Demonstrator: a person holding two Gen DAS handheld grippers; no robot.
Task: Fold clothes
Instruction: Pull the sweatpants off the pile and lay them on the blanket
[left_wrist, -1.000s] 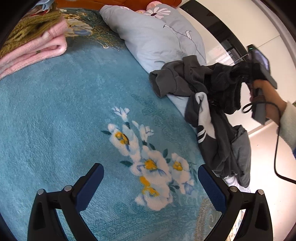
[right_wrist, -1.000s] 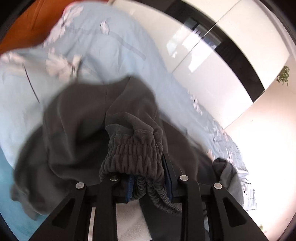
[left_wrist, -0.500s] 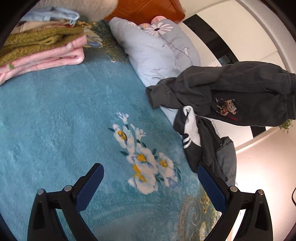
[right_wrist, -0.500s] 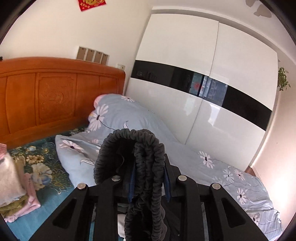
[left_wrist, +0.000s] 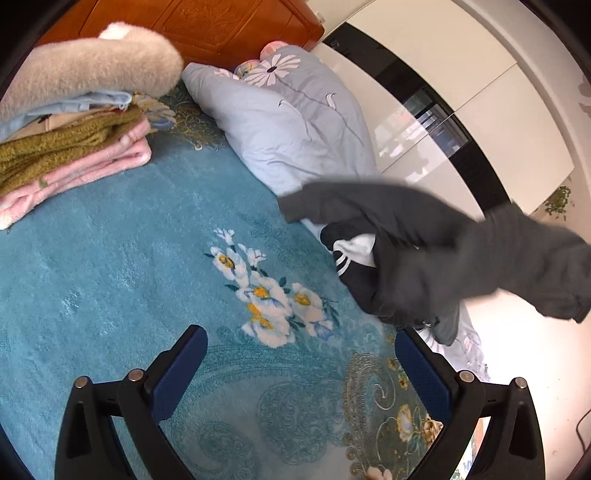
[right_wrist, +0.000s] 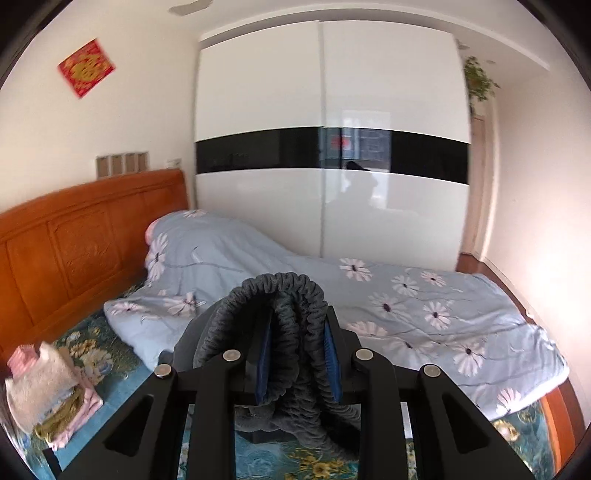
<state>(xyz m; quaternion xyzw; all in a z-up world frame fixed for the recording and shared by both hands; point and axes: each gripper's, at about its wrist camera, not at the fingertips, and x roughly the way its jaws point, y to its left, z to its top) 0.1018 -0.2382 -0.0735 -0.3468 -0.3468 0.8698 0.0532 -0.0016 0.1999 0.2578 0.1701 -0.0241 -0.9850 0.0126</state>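
Note:
My right gripper (right_wrist: 297, 347) is shut on the elastic waistband of dark grey trousers (right_wrist: 291, 302) and holds them up over the bed. In the left wrist view the grey trousers (left_wrist: 424, 236) hang blurred in the air at the right, above a dark garment with white stripes (left_wrist: 354, 254) lying on the blanket's edge. My left gripper (left_wrist: 301, 365) is open and empty, low over the teal flowered blanket (left_wrist: 110, 266).
A stack of folded clothes (left_wrist: 66, 147) sits at the far left by the orange headboard (left_wrist: 207, 22). A light blue flowered quilt (left_wrist: 295, 122) lies along the bed's far side. A white wardrobe (right_wrist: 332, 147) stands behind the bed.
My right gripper has risen and levelled, lifting the grey trousers so they swing lower right in the left wrist view. My left gripper has drawn back slightly, showing more of the headboard.

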